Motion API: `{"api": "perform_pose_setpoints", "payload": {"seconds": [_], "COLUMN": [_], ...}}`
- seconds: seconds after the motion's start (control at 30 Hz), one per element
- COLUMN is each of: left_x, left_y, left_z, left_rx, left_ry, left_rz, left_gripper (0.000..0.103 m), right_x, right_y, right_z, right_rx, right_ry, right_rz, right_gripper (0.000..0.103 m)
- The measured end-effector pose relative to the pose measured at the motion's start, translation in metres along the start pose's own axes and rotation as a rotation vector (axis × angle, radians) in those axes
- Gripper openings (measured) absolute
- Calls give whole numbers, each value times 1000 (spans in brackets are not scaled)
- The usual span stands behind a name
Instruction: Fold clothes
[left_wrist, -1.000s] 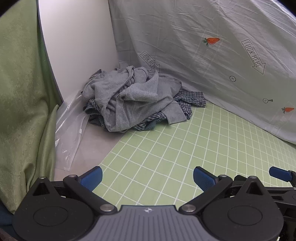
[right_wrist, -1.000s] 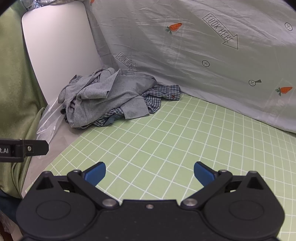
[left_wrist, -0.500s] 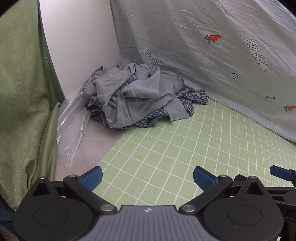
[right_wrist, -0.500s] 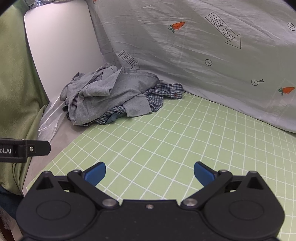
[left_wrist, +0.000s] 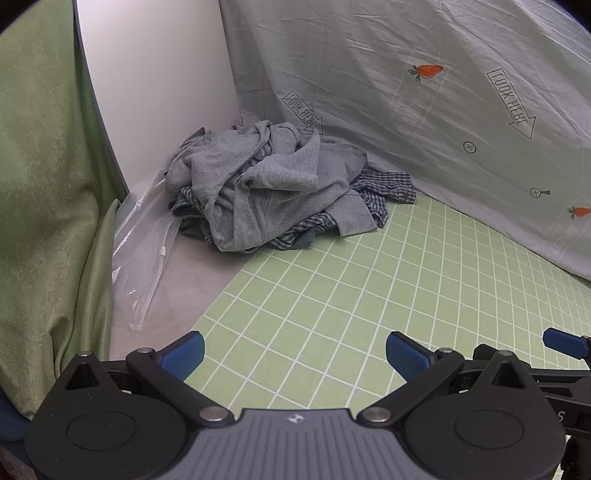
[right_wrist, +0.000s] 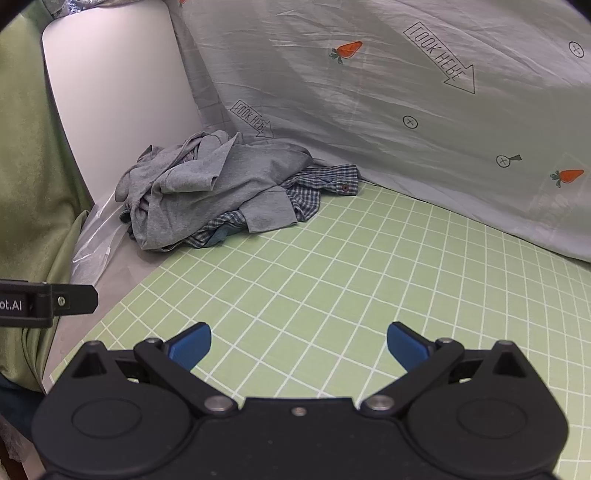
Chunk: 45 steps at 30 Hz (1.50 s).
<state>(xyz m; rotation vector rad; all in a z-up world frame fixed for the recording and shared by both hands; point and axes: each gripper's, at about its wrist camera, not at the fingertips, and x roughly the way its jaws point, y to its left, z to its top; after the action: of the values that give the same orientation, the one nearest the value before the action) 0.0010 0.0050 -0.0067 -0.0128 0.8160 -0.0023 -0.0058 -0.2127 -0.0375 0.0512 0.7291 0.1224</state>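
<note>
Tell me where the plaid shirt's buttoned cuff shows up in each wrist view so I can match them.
Left wrist: the plaid shirt's cuff pokes out right of the grey garment, just right of centre.
Right wrist: the cuff sits above centre, right of the pile.
Shared landmark: the small "LOOK HERE" arrow printed on the sheet behind the pile.

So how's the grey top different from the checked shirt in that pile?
The grey top is plain and lies on top of the pile; the checked shirt is blue plaid and mostly buried under it. The grey top shows most of its bulk, while the checked shirt only pokes out at the right and front edges. Both are crumpled and unfolded.
</note>
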Motion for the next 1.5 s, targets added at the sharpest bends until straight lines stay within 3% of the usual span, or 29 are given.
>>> {"api": "perform_pose_setpoints", "payload": {"seconds": [1.03, 1.5], "left_x": [2, 31], "left_y": [-7, 1], "left_z": [9, 37], "left_rx": [-5, -42], "left_ry": [18, 30], "left_rz": [16, 44], "left_gripper": [103, 103], "right_x": [6, 32], "right_y": [-4, -5], "right_z": [2, 36], "right_rx": [-2, -10], "right_ry": [25, 19], "right_rz": [22, 33], "right_gripper": [103, 103]}}
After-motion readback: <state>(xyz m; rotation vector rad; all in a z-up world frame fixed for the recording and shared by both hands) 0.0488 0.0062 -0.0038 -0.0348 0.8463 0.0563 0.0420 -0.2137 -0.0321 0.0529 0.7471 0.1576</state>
